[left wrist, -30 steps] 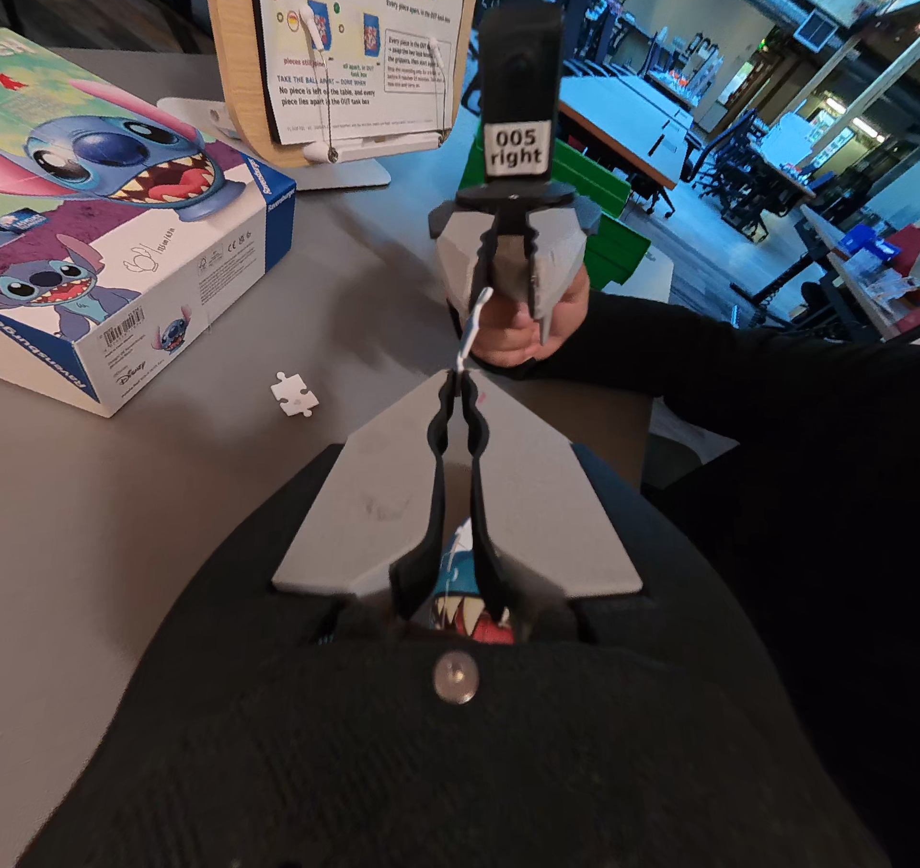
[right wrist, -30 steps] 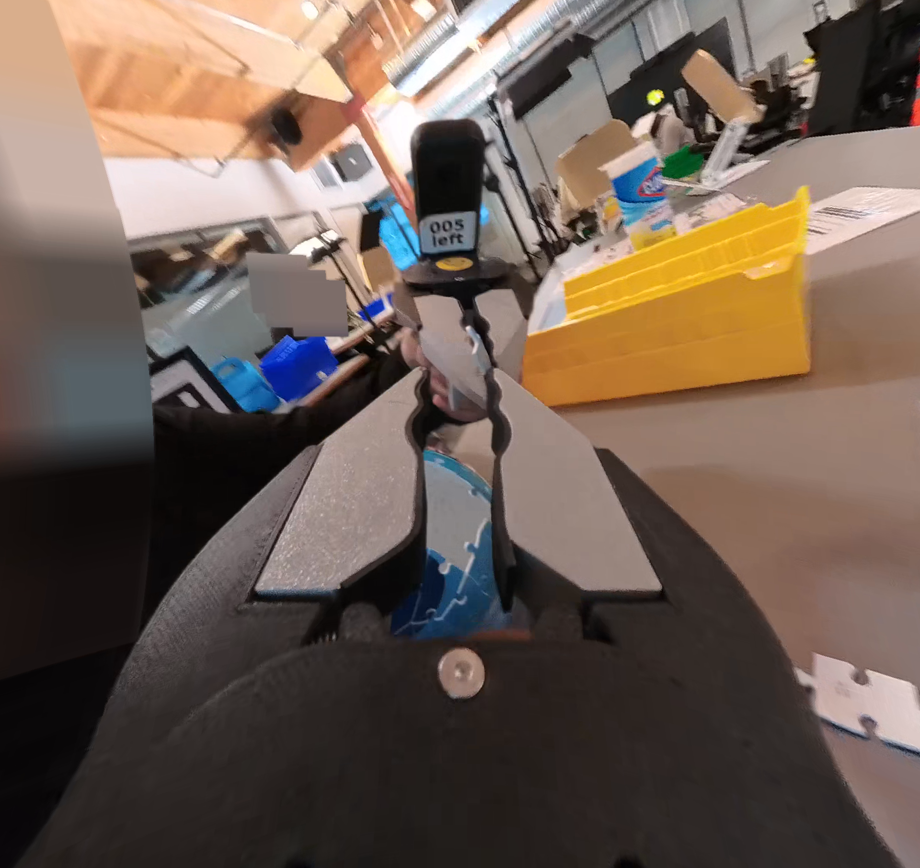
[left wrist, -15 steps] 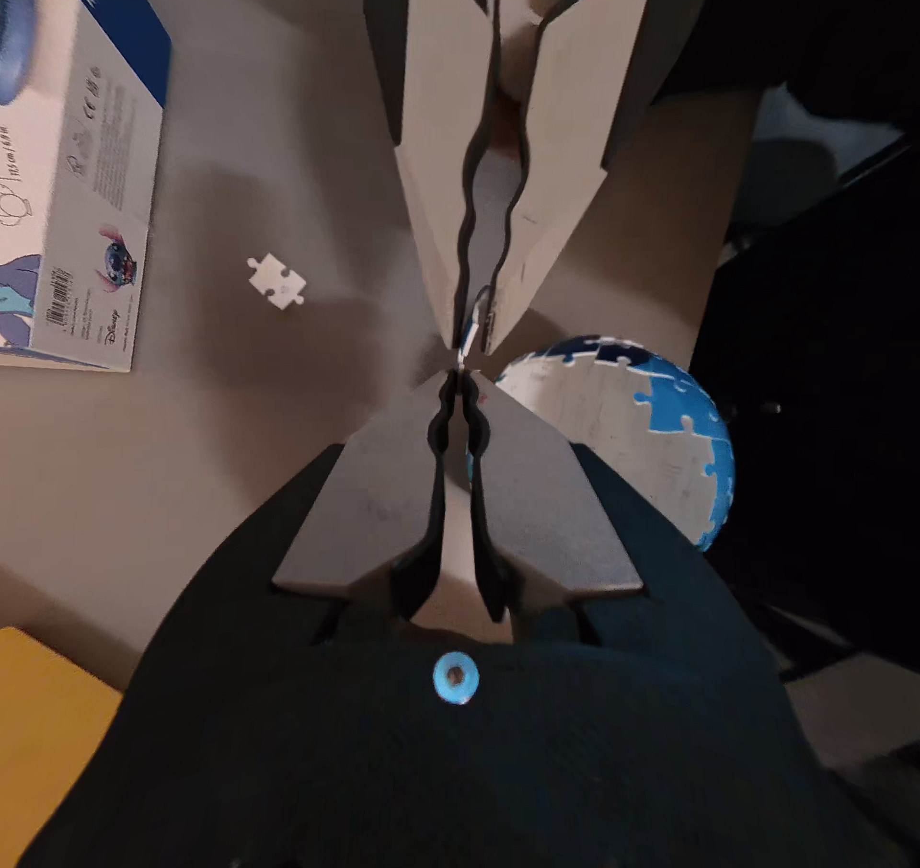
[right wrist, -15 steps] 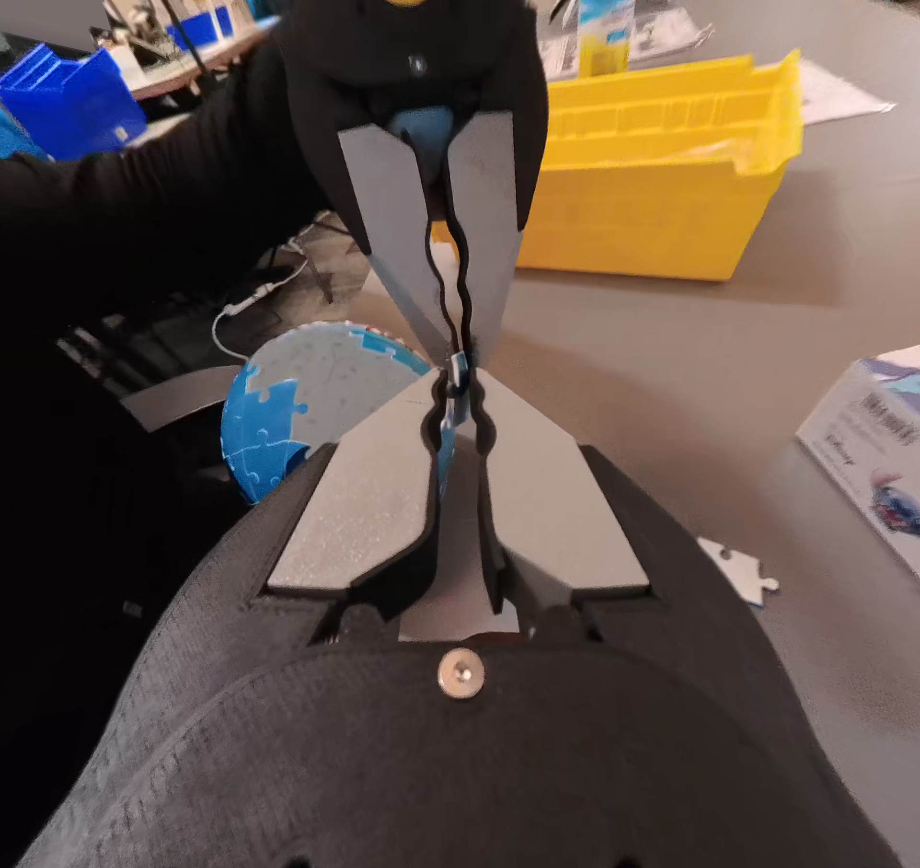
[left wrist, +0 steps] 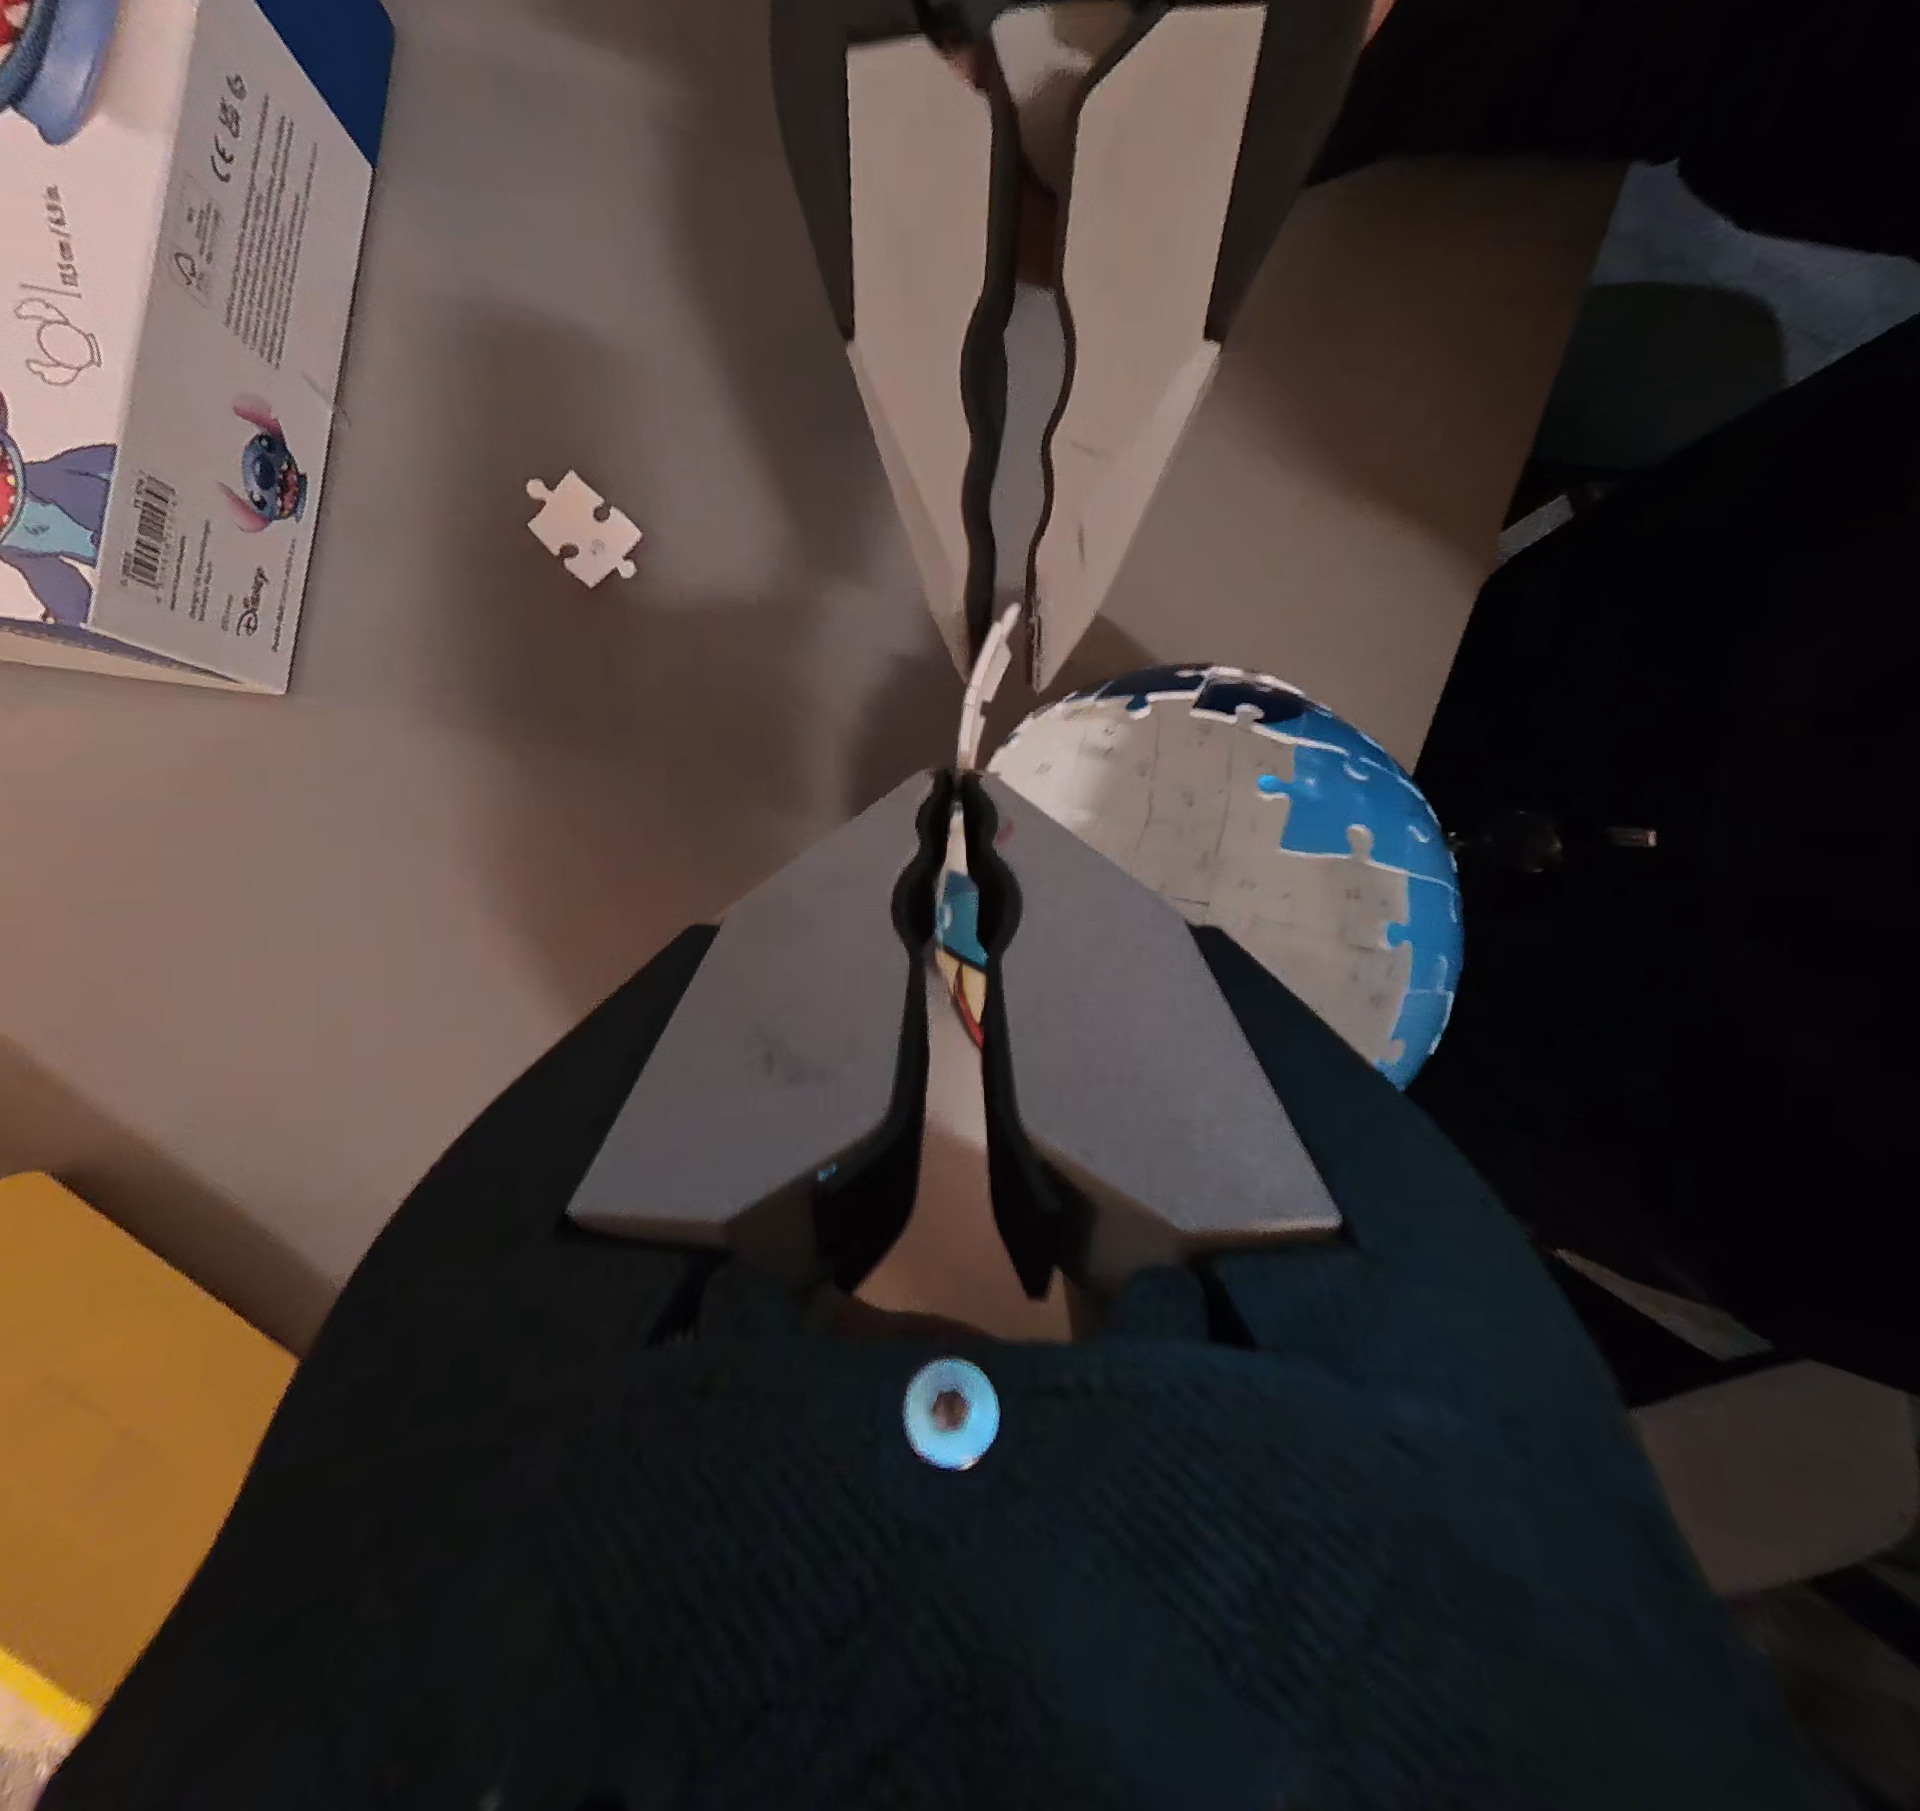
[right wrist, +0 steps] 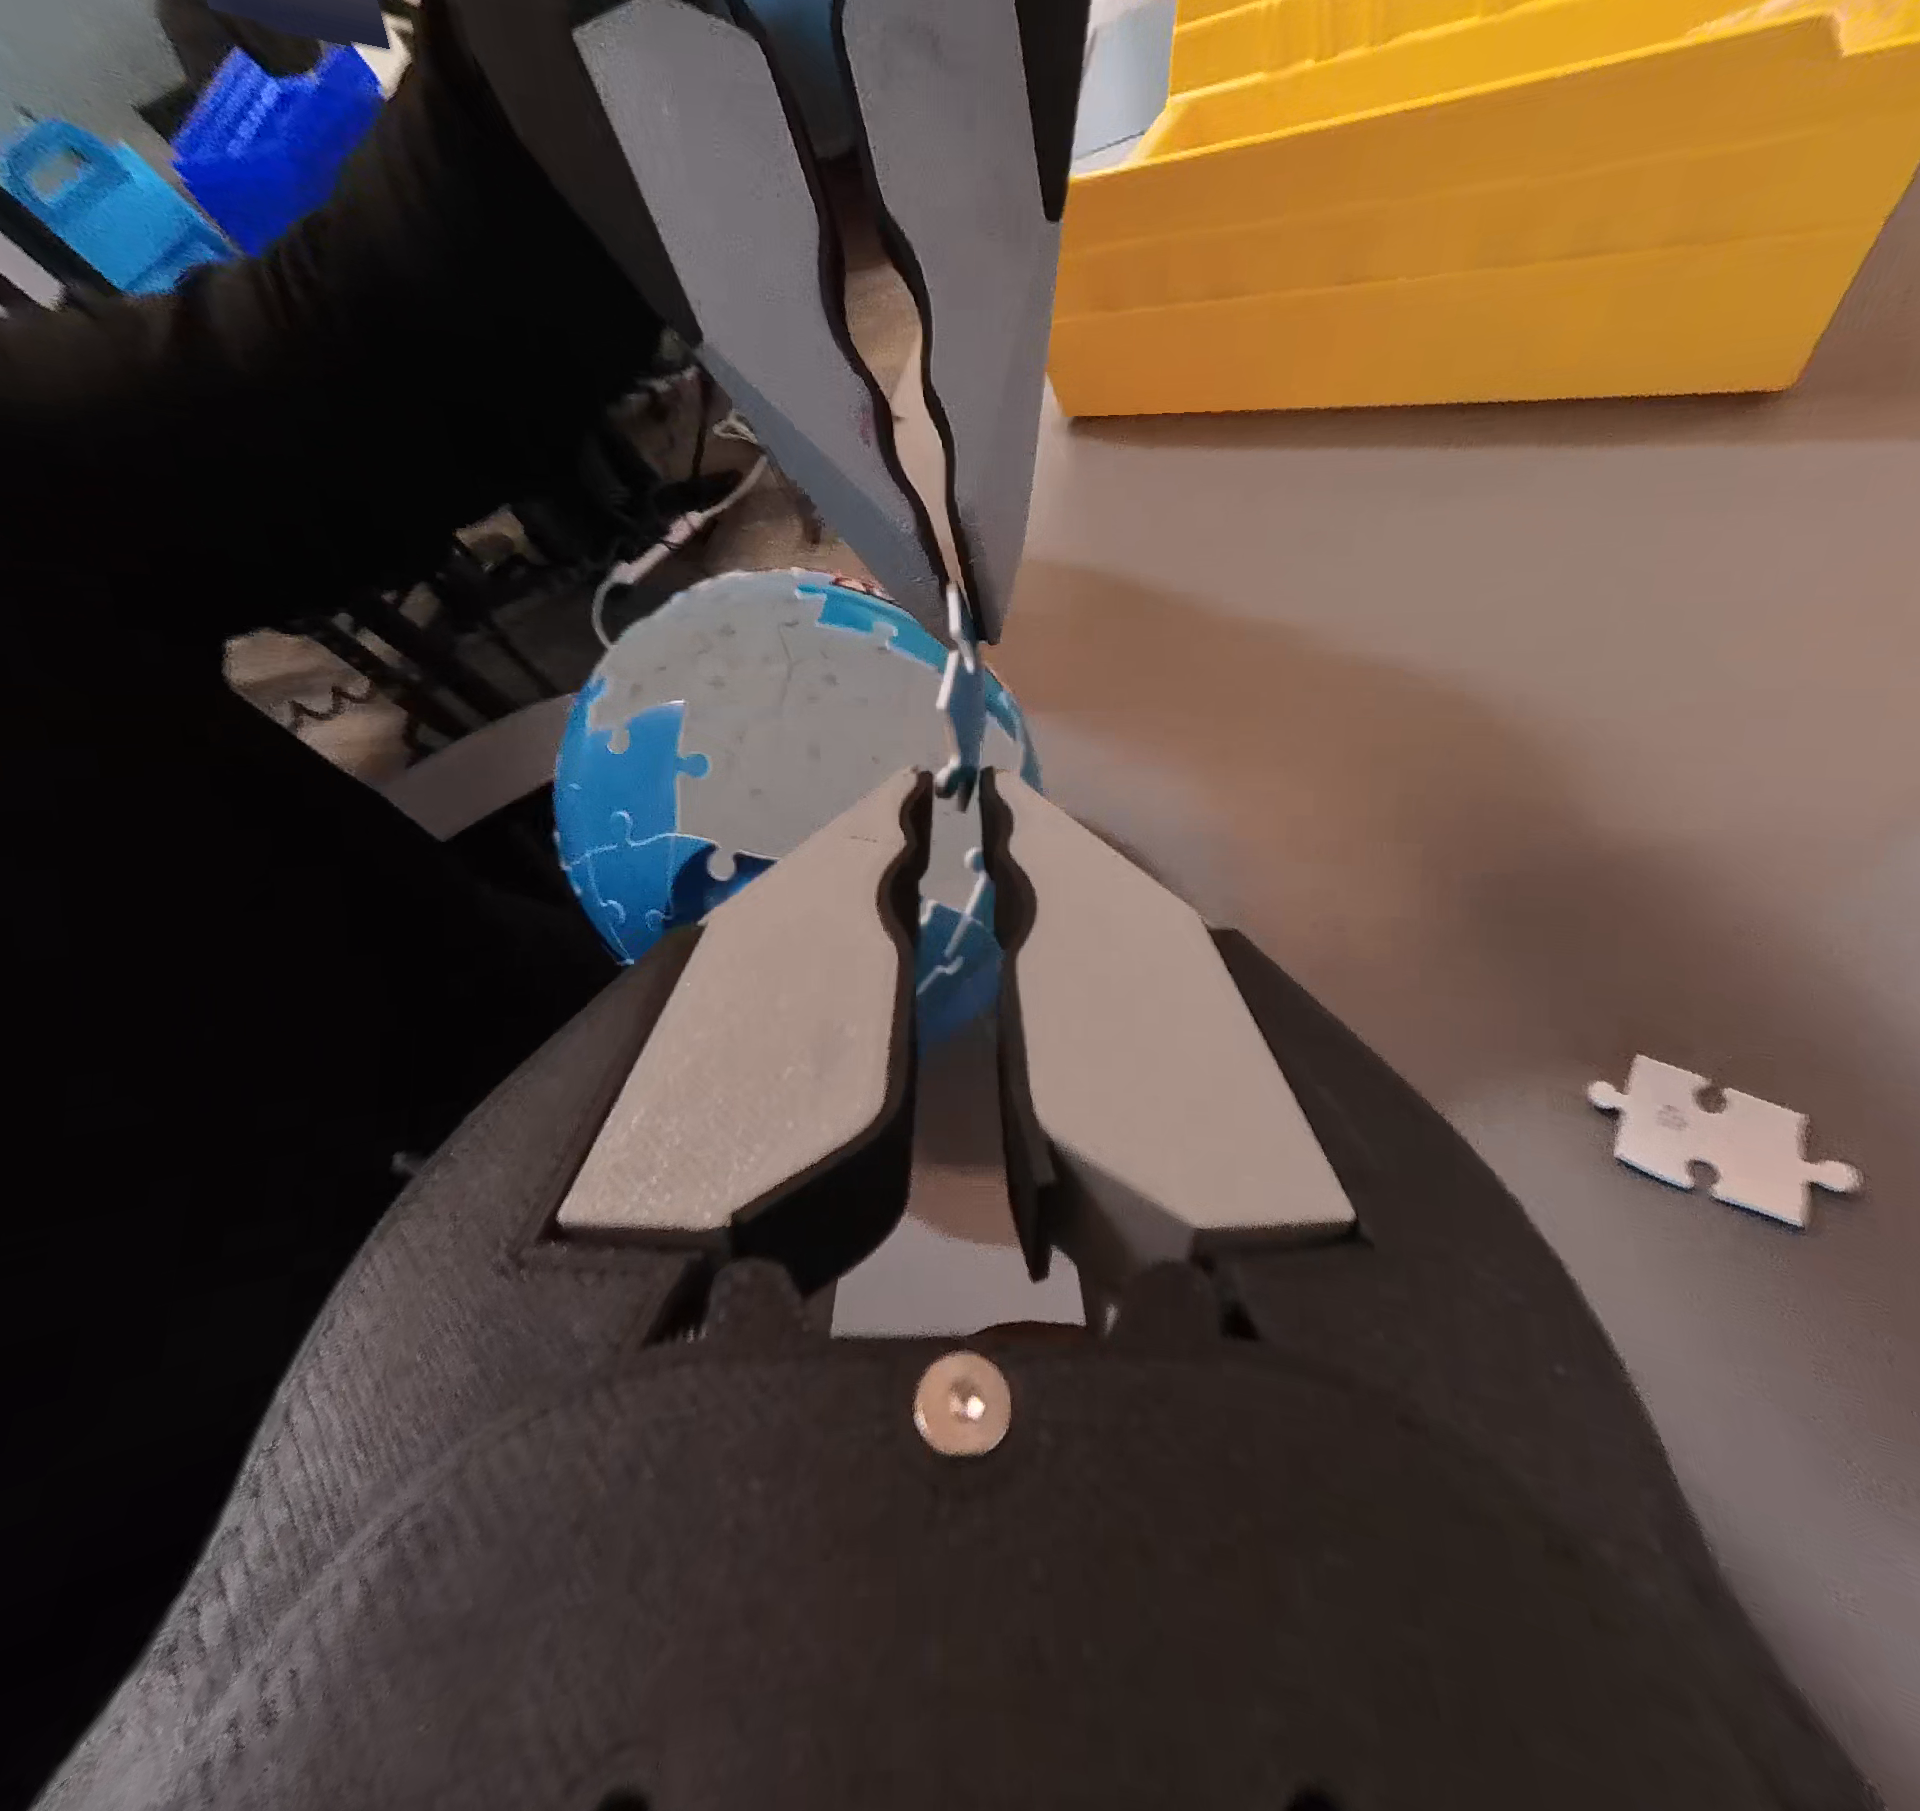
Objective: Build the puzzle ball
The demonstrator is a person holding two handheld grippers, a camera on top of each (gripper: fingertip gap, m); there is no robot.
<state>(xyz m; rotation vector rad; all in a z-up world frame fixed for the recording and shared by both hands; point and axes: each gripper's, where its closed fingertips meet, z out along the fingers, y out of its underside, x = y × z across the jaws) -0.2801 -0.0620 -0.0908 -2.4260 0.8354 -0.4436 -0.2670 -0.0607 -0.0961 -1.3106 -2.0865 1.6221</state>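
Note:
The partly built puzzle ball (left wrist: 1247, 847), blue and pale grey, rests on the grey table by its edge; it also shows in the right wrist view (right wrist: 748, 743). My left gripper (left wrist: 958, 782) and right gripper (right wrist: 951, 782) point tip to tip just above the ball. A thin pale puzzle piece (left wrist: 985, 686) spans between the tips, seen edge-on, and also shows in the right wrist view (right wrist: 961, 696). Both grippers are shut on it, one at each end. The right gripper (left wrist: 1003, 641) comes in from the top of the left view, the left gripper (right wrist: 971, 618) likewise in the right view.
One loose white puzzle piece (left wrist: 582, 527) lies on the table left of the grippers and also shows in the right wrist view (right wrist: 1725, 1138). The puzzle box (left wrist: 187, 307) lies further left. A yellow bin (right wrist: 1455, 203) stands behind. The table edge and a dark sleeve (right wrist: 260, 514) are beside the ball. My left and right fingertips are right by each other.
Both grippers have tipped from level to looking down at the table, bringing the ball into view. The tips now stand slightly further apart, with more of the piece showing between them.

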